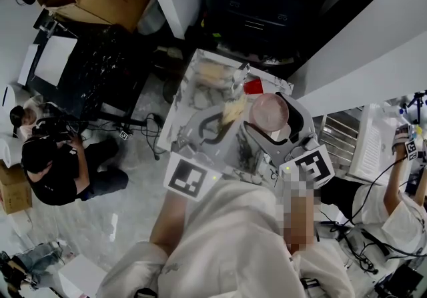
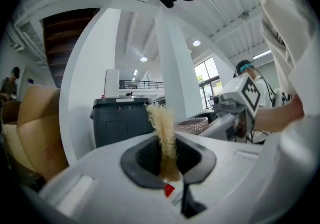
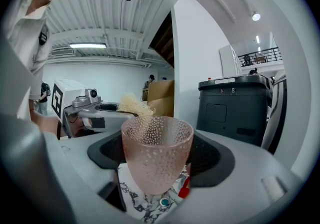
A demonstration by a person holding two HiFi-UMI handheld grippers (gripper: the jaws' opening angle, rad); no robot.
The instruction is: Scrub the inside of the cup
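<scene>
Right gripper (image 3: 159, 163) fingers are clamping the pink dimpled cup (image 3: 156, 150), upright. Left gripper (image 2: 168, 164) fingers are pinching a fibrous scrubber (image 2: 164, 128), its tip just beside the rim. Head view is showing the cup's inside; left gripper view only its rim.

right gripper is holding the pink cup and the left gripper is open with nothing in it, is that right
Not quite. The left gripper is not empty: its jaws are shut on a tan fibrous scrubber, as the left gripper view shows. The right gripper does hold the pink cup.
</scene>
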